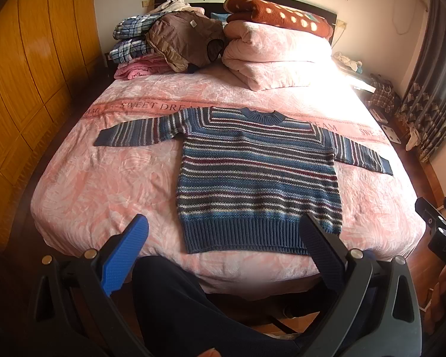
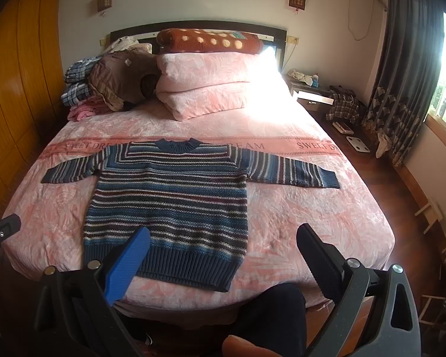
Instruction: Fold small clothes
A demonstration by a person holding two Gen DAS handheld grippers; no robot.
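Note:
A small striped knit sweater [image 1: 255,175] in blue, grey, white and maroon lies flat on the pink bed [image 1: 110,184], front up, both sleeves spread sideways, hem toward me. My left gripper [image 1: 223,229] hovers open before the foot of the bed, nothing between its blue and black fingers. The sweater [image 2: 169,205] in the right wrist view sits left of centre. My right gripper [image 2: 223,238] is open and empty too, held above the bed's front edge near the hem's right end. Each gripper shows at the edge of the other's view.
Folded pink quilts [image 1: 270,56], a brown spotted blanket [image 1: 279,15] and a pile of clothes [image 1: 163,44] occupy the head of the bed. A wooden wardrobe [image 1: 23,68] runs along the left. A nightstand [image 2: 312,95], curtains [image 2: 401,74] and floor clutter stand right. A person's dark-trousered leg [image 1: 175,306] is below.

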